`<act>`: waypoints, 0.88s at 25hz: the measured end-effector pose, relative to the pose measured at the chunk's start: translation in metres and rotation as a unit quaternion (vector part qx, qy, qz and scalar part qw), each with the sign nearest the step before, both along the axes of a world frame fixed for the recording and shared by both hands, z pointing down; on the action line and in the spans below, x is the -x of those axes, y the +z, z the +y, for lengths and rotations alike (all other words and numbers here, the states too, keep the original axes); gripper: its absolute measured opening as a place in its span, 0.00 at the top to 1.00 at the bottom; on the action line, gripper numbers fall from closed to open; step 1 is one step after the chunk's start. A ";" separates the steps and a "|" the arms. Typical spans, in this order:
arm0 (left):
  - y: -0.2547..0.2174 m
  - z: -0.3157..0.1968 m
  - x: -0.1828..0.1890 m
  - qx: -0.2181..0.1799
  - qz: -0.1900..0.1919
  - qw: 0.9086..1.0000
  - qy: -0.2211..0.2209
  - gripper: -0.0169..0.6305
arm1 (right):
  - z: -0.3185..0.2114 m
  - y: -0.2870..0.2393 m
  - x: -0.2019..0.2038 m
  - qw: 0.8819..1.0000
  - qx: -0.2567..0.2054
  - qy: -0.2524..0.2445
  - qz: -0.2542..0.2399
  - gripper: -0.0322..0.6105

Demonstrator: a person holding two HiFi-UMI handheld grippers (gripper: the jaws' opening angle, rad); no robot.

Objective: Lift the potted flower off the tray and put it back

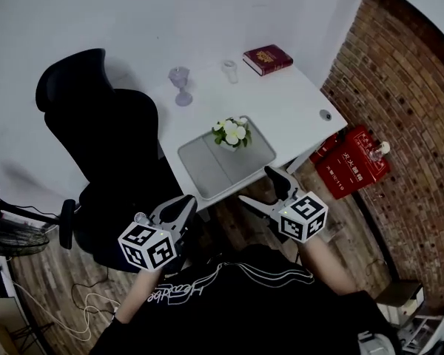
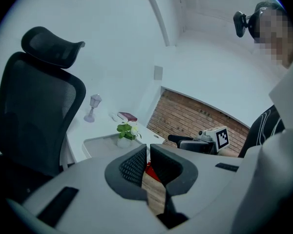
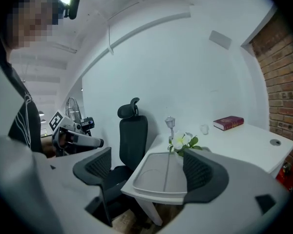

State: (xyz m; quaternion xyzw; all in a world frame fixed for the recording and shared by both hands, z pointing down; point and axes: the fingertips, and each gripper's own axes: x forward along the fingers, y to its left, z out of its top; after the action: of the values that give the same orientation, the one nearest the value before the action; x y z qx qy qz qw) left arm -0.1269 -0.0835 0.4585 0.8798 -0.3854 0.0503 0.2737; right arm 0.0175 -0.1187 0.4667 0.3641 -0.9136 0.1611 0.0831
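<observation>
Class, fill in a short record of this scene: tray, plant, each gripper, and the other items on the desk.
tray: grey, at the white desk's near edge
potted flower: upright at the tray's far end
left gripper: jaws together, empty, short of the tray
right gripper: jaws wide apart, empty, short of the tray
other items: red book, goblet, small glass, all farther back

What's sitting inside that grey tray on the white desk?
A small white pot of white flowers and green leaves stands near the far corner of the flat grey tray. The rest looks bare. The tray floor under the pot is covered.
</observation>
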 end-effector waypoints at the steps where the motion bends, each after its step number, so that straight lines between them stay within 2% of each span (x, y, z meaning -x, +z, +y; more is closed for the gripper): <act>1: 0.001 -0.005 0.000 -0.001 0.000 1.000 0.002 0.90 | -0.005 0.002 0.000 1.000 0.000 0.003 0.003 0.26; 6: 0.005 -0.017 0.005 -0.001 0.002 1.000 0.003 0.90 | -0.033 0.016 0.003 1.000 0.008 0.009 0.024 0.25; 22: 0.011 -0.070 0.028 0.034 -0.012 0.999 -0.041 0.90 | -0.144 0.096 0.005 0.990 0.048 0.009 0.129 0.25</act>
State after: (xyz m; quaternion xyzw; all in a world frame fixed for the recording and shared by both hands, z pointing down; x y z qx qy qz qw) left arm -0.1551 -0.1539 0.4698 0.8528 -0.4222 0.0633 0.3007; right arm 0.0125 -0.2628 0.5627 0.3857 -0.8829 0.1573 0.2166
